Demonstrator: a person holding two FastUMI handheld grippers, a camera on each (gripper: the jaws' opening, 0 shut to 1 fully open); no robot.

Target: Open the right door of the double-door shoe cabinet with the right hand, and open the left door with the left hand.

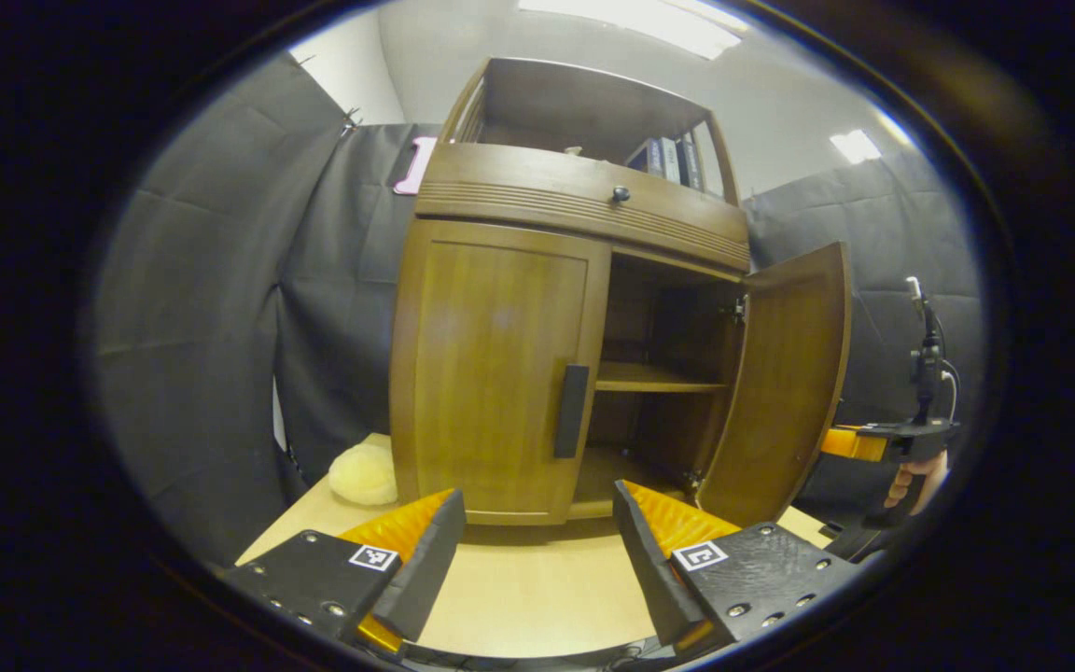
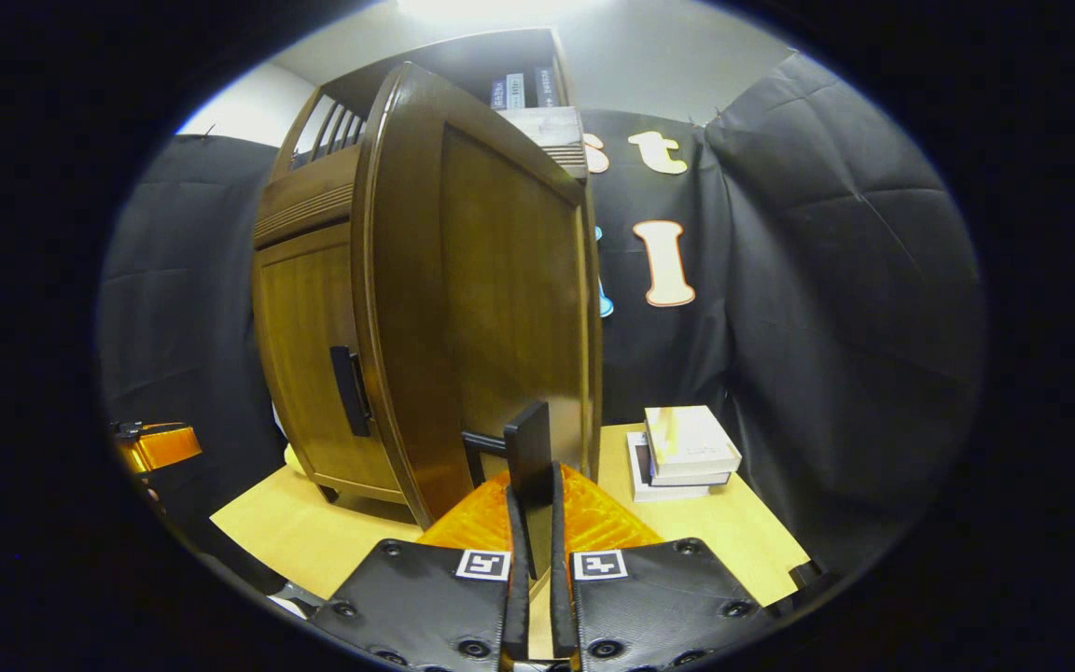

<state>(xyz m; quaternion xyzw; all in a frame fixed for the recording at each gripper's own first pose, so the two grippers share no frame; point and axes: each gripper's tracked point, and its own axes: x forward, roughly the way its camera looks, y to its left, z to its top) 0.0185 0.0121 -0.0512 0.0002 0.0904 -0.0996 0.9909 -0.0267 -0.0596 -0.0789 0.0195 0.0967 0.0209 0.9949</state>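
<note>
Half done: the right door (image 1: 785,383), centre-right, stands open, its handle (image 2: 530,453) pinched by the right hand-held gripper (image 2: 533,523). The left door (image 1: 491,373) (centre frame) remains closed; the left hand-held gripper (image 1: 537,541) gapes wide, empty.

Staged recording booth, not a real home. Black cloth walls (image 1: 220,280) hang in creased sheets around a light wooden table (image 1: 519,588), white room wall and ceiling light panels (image 1: 649,19) above at 12 o'clock. Home props set on the table: a brown wooden cabinet (image 1: 500,373) with books on its top shelf (image 1: 668,159), a stack of books (image 2: 687,453) at 4 o'clock of it in the right gripper view, a fluffy yellow thing (image 1: 365,474) at 8 o'clock in the left gripper view.
</note>
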